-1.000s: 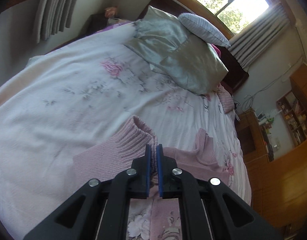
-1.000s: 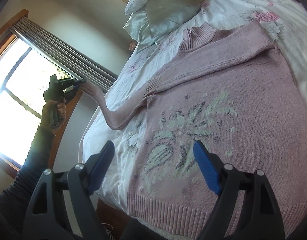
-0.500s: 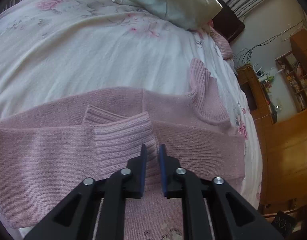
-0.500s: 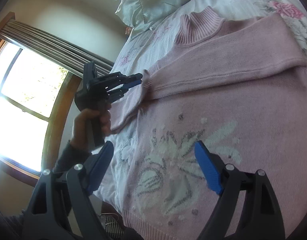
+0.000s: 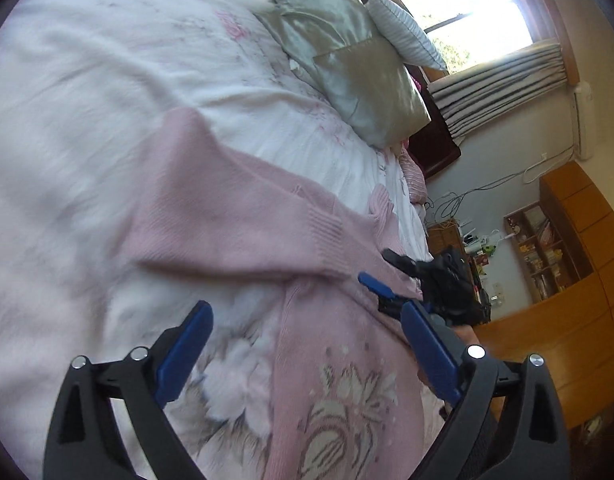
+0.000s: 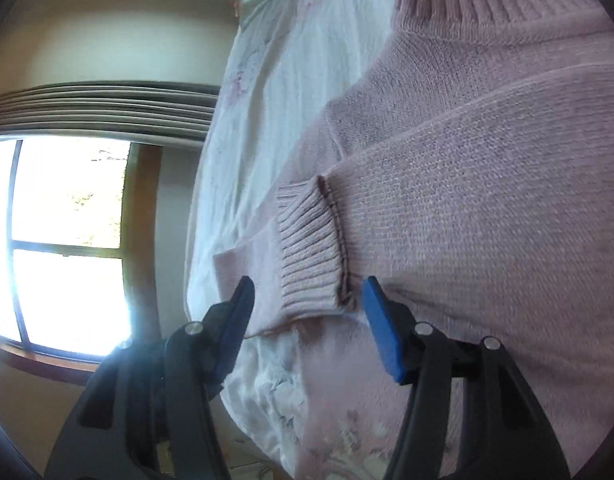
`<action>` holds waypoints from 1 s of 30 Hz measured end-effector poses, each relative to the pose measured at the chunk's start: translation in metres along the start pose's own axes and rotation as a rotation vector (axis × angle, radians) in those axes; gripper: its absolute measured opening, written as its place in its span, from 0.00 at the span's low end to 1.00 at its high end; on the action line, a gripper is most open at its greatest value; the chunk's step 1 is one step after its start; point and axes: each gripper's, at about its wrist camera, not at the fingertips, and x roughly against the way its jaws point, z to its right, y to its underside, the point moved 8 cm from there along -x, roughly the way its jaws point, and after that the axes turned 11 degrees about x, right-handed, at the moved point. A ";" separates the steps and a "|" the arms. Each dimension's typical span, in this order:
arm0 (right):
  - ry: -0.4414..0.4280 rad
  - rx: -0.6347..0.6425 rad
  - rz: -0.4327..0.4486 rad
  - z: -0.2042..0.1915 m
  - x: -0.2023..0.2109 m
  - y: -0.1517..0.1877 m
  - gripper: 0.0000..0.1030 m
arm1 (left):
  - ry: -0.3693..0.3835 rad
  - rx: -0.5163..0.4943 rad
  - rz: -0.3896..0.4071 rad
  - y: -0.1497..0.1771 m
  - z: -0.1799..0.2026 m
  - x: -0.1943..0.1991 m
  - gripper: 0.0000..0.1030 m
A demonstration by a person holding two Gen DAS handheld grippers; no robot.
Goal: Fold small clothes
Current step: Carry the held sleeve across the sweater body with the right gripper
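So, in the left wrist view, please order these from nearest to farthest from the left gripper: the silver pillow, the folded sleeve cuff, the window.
From the left gripper:
1. Folded sleeve cuff, just ahead on the pink sweater.
2. Silver pillow, at the bed's head.
3. Window, behind the pillows.

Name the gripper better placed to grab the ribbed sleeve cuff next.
Right. The right gripper is open with the ribbed cuff lying just ahead between its fingers, while the left gripper is open over the sweater body, farther back.
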 end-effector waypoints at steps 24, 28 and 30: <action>0.245 0.282 0.256 -0.120 0.159 -0.053 0.05 | -0.025 0.059 -0.007 0.050 -0.025 0.030 0.94; 0.308 0.275 0.338 -0.104 0.232 -0.052 0.05 | -0.023 0.034 -0.011 0.052 -0.012 0.030 0.94; 0.340 0.257 0.367 -0.086 0.260 -0.049 0.05 | -0.028 0.025 -0.011 0.052 -0.006 0.028 0.94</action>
